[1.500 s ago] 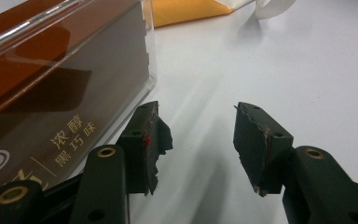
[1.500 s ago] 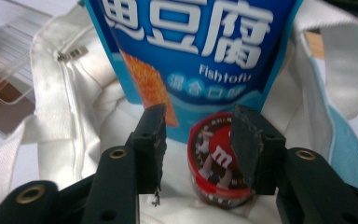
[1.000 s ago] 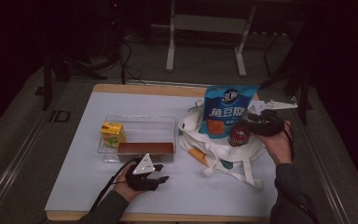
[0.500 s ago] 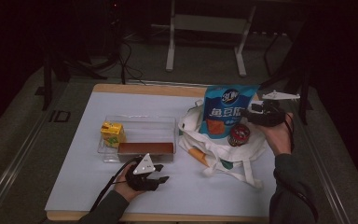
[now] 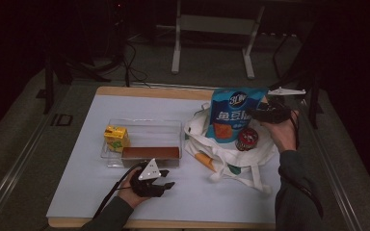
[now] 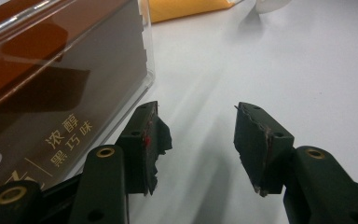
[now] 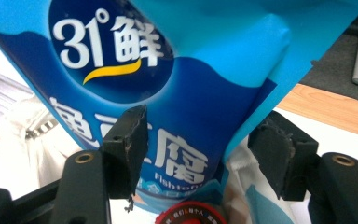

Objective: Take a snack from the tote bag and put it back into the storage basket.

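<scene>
Two hand-held grippers at a white table, both with jaws apart and empty.

The right gripper, whose jaws have just been opening, faces the upright blue fish-tofu snack pouch standing in a white cloth tote bag. The left gripper rests half open on the table beside a clear plastic box holding a brown chocolate carton.

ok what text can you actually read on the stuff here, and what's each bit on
"31°鲜": blue snack bag, in its dark blue roundel.
"腐" and "Fishtofu", partly cut off: lower on the same bag.
"浓醇黑巧味": brown box inside the clear plastic container.
Red round tin: its small characters are too blurred to read.
Yellow carton: print too small to read.
</scene>
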A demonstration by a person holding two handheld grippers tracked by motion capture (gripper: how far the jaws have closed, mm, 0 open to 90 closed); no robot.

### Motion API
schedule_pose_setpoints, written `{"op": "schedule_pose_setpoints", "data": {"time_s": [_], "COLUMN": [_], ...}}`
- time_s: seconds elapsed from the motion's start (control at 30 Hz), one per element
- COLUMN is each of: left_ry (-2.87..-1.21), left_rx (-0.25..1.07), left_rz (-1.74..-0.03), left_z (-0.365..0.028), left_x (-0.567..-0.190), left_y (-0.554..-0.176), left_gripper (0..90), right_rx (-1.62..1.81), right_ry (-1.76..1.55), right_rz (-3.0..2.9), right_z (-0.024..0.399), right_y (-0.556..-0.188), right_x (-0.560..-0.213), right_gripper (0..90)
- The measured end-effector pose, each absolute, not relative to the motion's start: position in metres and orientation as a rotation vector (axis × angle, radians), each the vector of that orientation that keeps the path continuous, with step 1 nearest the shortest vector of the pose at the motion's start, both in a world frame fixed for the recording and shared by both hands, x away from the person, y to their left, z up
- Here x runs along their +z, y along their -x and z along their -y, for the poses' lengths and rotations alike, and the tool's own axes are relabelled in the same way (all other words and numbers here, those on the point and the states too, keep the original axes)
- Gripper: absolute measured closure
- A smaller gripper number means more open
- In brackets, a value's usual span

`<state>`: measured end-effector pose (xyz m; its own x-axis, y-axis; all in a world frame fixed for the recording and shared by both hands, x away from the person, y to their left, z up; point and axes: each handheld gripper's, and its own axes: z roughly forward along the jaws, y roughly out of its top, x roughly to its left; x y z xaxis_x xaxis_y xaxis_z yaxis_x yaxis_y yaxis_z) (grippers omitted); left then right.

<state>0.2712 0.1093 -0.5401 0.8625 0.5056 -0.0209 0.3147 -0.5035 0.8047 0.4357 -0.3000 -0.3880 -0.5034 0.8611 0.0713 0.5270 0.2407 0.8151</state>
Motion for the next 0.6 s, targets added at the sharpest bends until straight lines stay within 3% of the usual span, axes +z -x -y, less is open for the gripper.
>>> {"op": "schedule_pose_setpoints", "data": {"time_s": [0.6], "left_ry": [-2.14], "left_rx": [0.267], "left_rz": [-0.591], "left_z": [-0.109], "left_x": [-0.54], "left_y": [-0.271], "left_gripper": [50.0], "right_rx": [1.229], "right_ry": [-1.247], "right_rz": [-2.149], "right_z": [0.302], "right_y": [-0.453], "right_x": [-0.393], "right_gripper": [40.6]}}
